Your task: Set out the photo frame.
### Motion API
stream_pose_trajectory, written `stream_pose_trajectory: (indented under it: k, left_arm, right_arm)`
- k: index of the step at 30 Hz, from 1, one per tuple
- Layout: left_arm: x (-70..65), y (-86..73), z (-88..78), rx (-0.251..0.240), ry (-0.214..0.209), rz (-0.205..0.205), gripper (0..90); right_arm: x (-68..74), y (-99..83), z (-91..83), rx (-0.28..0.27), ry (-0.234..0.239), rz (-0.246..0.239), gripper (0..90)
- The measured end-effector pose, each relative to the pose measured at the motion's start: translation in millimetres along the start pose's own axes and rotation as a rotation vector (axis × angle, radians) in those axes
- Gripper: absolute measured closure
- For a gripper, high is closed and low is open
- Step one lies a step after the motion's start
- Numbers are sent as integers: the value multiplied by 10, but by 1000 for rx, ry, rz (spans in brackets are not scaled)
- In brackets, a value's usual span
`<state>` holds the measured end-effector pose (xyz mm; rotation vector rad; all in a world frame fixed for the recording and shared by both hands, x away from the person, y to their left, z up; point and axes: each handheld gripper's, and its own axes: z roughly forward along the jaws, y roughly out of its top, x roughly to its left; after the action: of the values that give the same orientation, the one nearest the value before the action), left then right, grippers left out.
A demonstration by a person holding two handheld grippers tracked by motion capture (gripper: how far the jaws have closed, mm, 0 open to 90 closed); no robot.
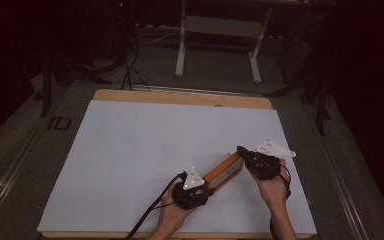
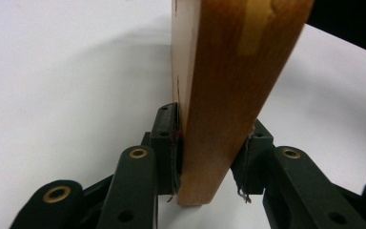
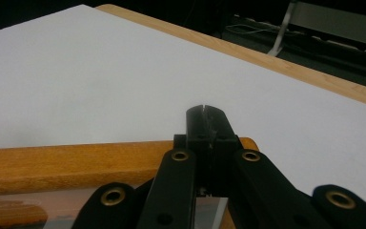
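High view overhead, facing forward – gripper views close, low – sharing white sheet (image 1: 145, 160)

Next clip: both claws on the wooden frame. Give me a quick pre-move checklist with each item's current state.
1. Left claw shut on the wooden frame: ok; its pads press both faces of the wood.
2. Right claw gripping the frame: cannot tell; its jaws meet over the wood rail.
3. Frame lifted off the white sheet: cannot tell.
4. Cable away from the frame: ok; it trails toward the near edge.
5. Frame's clear panel undamaged: cannot tell.
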<state>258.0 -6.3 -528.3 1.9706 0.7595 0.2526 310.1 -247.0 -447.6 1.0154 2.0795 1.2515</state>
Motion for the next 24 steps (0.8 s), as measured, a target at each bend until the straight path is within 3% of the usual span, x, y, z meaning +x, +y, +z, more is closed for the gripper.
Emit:
stream_pose_trajectory:
  k: [14, 24]
  left_arm:
    - [-10, 8, -8, 3, 25, 43, 687]
    - [-8, 87, -41, 47, 29, 124, 689]
  right_arm:
    - [19, -25, -15, -15, -12, -9, 900]
    - [-43, 1, -121, -56, -18, 12, 874]
